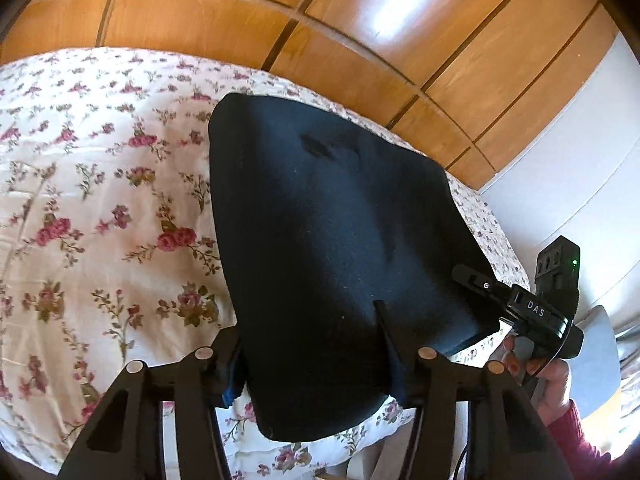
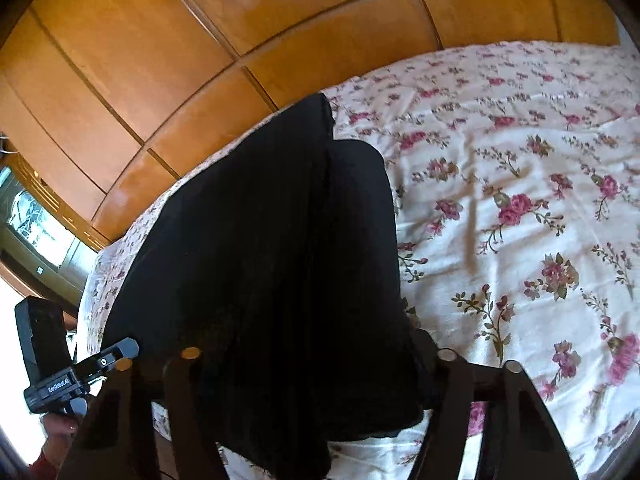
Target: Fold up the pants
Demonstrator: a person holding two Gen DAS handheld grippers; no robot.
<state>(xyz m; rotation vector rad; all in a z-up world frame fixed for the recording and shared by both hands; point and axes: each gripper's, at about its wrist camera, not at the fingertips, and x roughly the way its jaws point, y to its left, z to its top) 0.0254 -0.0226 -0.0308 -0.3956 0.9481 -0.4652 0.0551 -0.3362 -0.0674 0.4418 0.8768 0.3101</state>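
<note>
While floral bedspread (image 1: pixel 100 200) surrounds them, pants (image 1: pixel 332 240) hide wardrobe (image 1: pixel 280 12).

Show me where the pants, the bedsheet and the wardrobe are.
pants (image 1: pixel 332 240): left wrist view, middle of the dark folded cloth.
bedsheet (image 2: pixel 520 200): right wrist view, bare flowered part right of the cloth.
wardrobe (image 1: pixel 360 28): left wrist view, a wooden door panel.
</note>
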